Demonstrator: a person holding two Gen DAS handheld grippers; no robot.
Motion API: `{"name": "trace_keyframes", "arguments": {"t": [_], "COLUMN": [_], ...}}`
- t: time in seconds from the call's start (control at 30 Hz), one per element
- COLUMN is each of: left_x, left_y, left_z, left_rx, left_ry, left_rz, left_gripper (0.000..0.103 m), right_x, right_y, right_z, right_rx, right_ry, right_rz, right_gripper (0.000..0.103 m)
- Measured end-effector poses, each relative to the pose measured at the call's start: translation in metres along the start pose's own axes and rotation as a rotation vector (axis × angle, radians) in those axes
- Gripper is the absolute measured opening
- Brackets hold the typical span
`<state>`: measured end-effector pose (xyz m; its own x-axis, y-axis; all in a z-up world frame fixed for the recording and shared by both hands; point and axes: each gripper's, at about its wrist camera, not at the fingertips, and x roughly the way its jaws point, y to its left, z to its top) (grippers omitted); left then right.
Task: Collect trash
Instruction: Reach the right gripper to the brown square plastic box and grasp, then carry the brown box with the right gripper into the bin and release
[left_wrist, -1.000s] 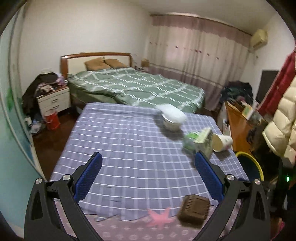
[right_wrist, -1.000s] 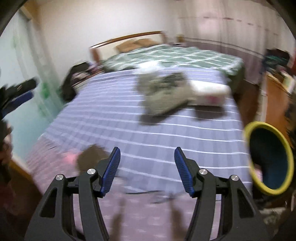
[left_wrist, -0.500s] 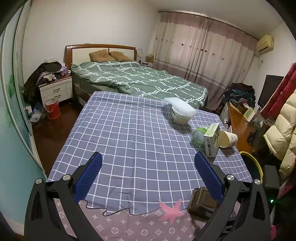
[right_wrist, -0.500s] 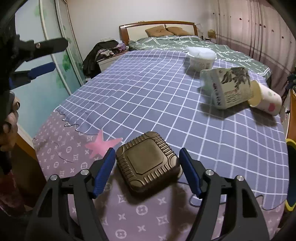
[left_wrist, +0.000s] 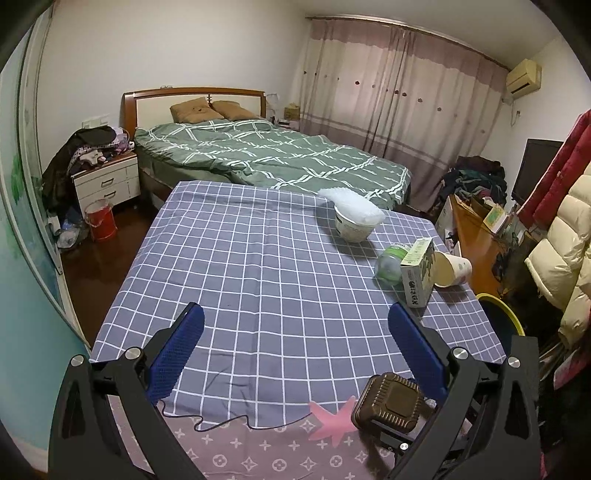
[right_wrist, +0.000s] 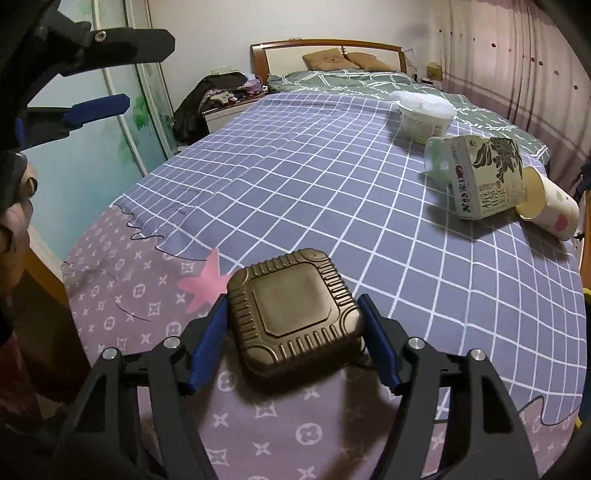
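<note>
I have the right claw (right_wrist: 291, 334) straddling the brown ribbed container (right_wrist: 293, 312) at the near edge of the desk (right_wrist: 295, 184); its blue pads sit just beside the container's two sides, and I cannot tell whether they are pressing on it yet. I judge this to be the grasp on the first piece of trash, so my next move is to squeeze squarely on the sides, lift it off the cloth, and carry it toward the yellow-rimmed bin (left_wrist: 498, 314) at the desk's right edge. The left claw (left_wrist: 295, 343) hangs spread wide above the near edge, holding nothing. Further along the checked cloth wait a white bowl (left_wrist: 352, 225), a green bottle (left_wrist: 389, 260), a tea carton (left_wrist: 417, 273) and a tipped paper cup (left_wrist: 452, 269), the last three bunched together. Beyond lie a green-quilted bed (left_wrist: 266, 155), a nightstand (left_wrist: 107, 181) and drawn curtains (left_wrist: 399, 103).
</note>
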<state>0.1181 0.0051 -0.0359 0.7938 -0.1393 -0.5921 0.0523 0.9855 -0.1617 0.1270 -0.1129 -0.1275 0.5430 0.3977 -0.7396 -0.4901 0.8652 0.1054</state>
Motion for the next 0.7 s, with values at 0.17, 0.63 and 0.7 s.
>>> {"name": "trace_keyframes", "arguments": {"t": [0.17, 0.63, 0.7], "left_x": [0.003, 0.036, 0.042], "left_y": [-0.003, -0.039, -0.048], "left_z": [-0.001, -0.002, -0.002], "left_rx": [0.007, 0.065, 0.080], "left_ry": [0.008, 0.069, 0.081], "left_rz": [-0.004, -0.048, -0.058], "left_gripper": [0.098, 0.098, 0.098], "right_x": [-0.006, -0.082, -0.096], "right_y": [-0.008, -0.151, -0.183], "right_z": [0.000, -0.019, -0.031], "right_rx": [0.026, 0.328, 0.399], "right_ry": [-0.012, -0.149, -0.163], "right_rz": [0.012, -0.229, -0.284], "right_gripper": [0.064, 0.064, 0.064]}}
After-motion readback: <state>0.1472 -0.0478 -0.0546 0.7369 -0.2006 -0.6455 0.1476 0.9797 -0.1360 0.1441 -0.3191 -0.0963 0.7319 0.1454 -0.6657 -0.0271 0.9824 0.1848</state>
